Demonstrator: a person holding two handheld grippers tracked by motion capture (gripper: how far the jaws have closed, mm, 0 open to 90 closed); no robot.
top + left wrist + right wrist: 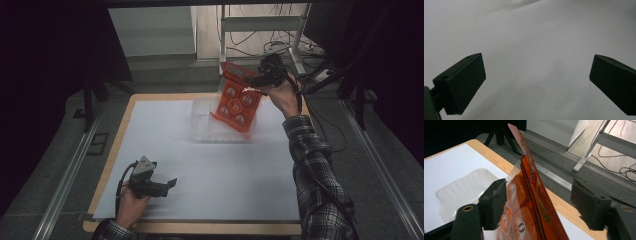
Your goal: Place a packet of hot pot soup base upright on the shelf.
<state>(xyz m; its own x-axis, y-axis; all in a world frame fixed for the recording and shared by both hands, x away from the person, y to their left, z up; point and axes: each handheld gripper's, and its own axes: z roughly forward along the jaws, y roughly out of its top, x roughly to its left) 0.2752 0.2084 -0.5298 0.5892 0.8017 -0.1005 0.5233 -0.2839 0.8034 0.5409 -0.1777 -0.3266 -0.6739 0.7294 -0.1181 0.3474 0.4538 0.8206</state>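
The red snack pack [534, 202] stands between the right gripper's [539, 205] wide-apart jaws, leaning over the clear tray [202, 127]. The left gripper [536, 82] is open too, far from the pack.

Glossy orange plastic on the snack pack [534, 202], clear smooth plastic for the tray [202, 122]. Matt white paper [200, 170] over a pale wooden table [120, 135] (jaws matt black plastic).
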